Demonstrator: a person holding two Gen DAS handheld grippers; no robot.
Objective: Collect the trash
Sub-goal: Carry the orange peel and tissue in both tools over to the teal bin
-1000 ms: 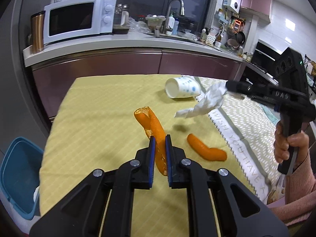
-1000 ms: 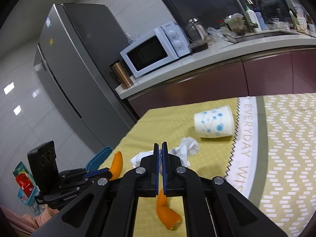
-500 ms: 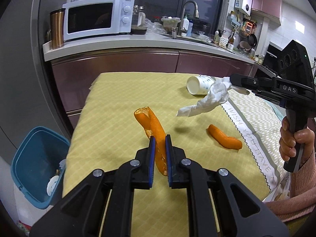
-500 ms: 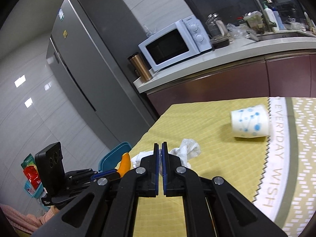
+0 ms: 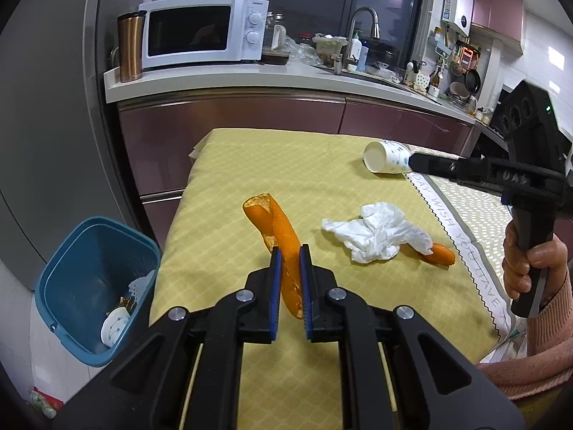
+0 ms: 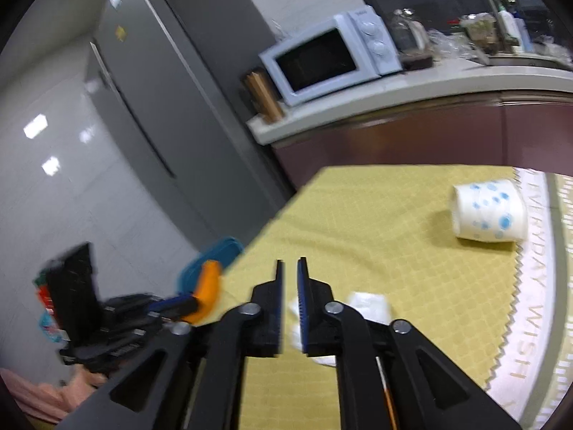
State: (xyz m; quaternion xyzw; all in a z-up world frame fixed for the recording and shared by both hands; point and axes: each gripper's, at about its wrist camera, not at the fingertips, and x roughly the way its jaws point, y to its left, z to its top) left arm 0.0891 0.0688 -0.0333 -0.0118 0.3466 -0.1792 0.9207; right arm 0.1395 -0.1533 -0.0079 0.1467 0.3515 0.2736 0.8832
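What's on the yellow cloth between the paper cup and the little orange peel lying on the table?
In the left wrist view, the crumpled white tissue lies between the paper cup and the small orange peel, covering one end of that peel.

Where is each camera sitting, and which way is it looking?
Left wrist view: sits on the left tool, looks along it over the yellow table at the orange peel it grips, the tissue and the blue bin; the right tool and the hand holding it show.
Right wrist view: sits on the right tool, looks toward the fridge; the left tool shows.
Both share the paper cup and microwave.
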